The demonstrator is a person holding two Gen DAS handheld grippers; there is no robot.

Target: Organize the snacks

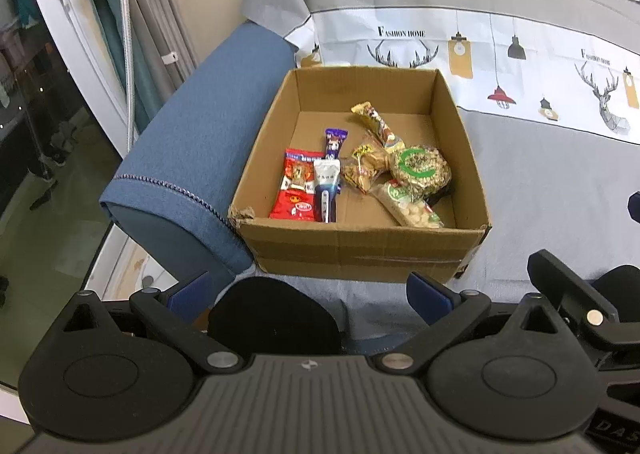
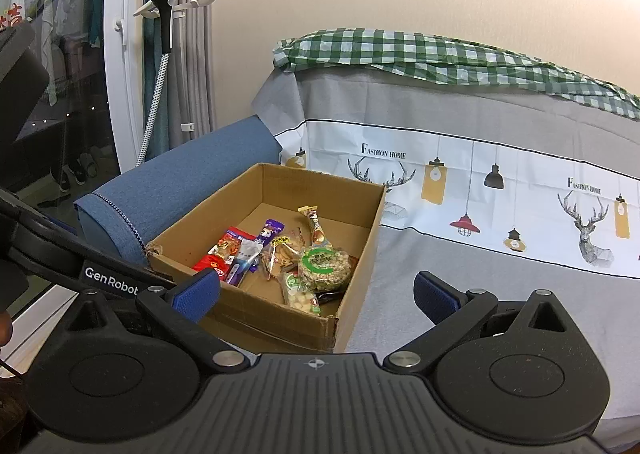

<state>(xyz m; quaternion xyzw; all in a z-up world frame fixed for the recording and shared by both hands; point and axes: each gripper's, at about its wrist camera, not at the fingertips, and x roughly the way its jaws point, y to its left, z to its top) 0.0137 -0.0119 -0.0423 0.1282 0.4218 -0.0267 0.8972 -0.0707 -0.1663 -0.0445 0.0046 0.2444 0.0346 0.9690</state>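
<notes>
1. snacks are all piled in the open cardboard box [image 1: 360,250] sitting on the grey sheet [image 1: 560,189]: red packet [image 1: 295,189], white-blue pouch [image 1: 326,189], purple bar [image 1: 333,142], round green-label rice cake [image 1: 420,169], peanut bag [image 1: 412,205].
2. both my left jaws [image 1: 310,296] and right jaws [image 2: 316,294] are spread wide, holding nothing.
3. right view shows the box's torn near corner [image 2: 330,328] and more wall; left view looks straight down inside.
4. blue cushion [image 1: 192,173] touches the box's left side; back half of the box floor is bare.
</notes>
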